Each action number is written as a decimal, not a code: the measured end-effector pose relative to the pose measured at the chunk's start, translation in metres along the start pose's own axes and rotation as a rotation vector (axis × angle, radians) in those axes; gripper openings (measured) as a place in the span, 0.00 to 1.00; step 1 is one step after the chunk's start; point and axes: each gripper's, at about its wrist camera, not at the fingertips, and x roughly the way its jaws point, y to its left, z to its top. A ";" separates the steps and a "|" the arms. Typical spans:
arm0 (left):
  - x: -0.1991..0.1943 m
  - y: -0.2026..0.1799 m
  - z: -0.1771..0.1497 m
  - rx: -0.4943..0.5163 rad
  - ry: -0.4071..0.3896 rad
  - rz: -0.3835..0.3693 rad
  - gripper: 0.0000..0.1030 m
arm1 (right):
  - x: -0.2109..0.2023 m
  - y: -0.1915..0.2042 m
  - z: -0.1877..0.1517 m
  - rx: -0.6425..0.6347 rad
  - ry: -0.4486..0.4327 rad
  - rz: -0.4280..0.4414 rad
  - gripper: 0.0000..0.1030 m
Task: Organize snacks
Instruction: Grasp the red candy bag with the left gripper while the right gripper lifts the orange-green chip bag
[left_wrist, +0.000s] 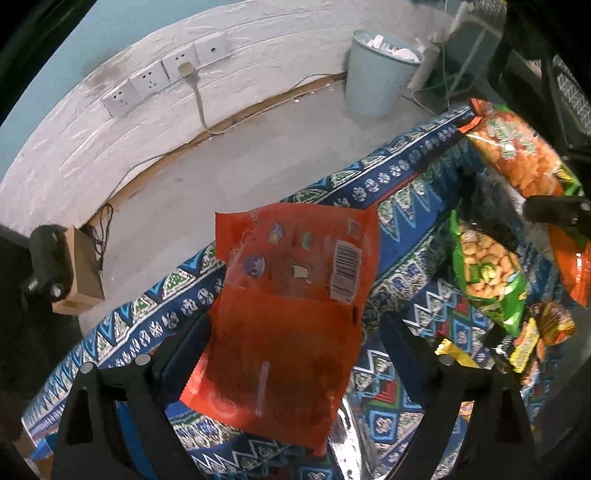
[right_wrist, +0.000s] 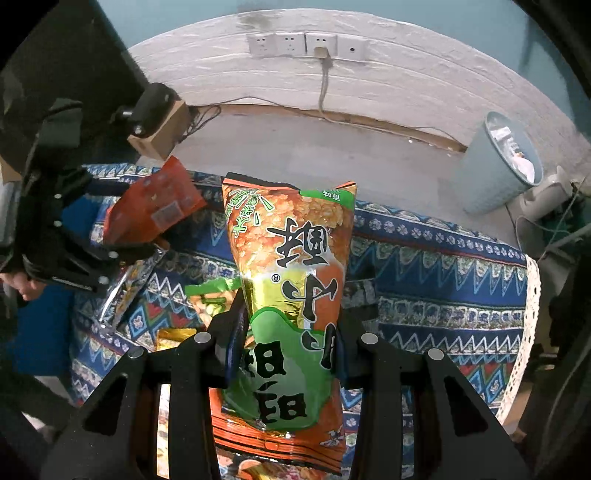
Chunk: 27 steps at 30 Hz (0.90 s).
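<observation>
The right gripper (right_wrist: 286, 343) pinches a tall orange-and-green snack bag (right_wrist: 291, 280) around its middle, in the centre of the right wrist view. The bag hangs along the fingers above the patterned blue cloth (right_wrist: 443, 280), probably so it can be carried clear of the other packets.

The left gripper (left_wrist: 291, 369) stands spread wide, with a flat red packet (left_wrist: 291, 291) between its fingers in the middle of the left wrist view. The pads do not seem to press on it, so it looks either just let go or about to be taken; whether it rests on the cloth cannot be told.

To the right in that view lie a green peanut bag (left_wrist: 487, 273) and small yellow packets (left_wrist: 524, 343), loosely heaped and seemingly still to be sorted.
</observation>
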 end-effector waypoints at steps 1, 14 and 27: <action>0.003 0.000 0.001 0.001 0.004 0.006 0.91 | 0.000 0.002 -0.001 -0.003 -0.001 0.003 0.36; 0.019 0.012 -0.005 -0.029 0.017 0.028 0.76 | 0.006 0.007 -0.001 -0.001 0.014 0.016 0.36; -0.012 0.012 -0.017 -0.091 -0.004 0.059 0.41 | 0.006 0.025 -0.006 -0.040 0.019 0.029 0.36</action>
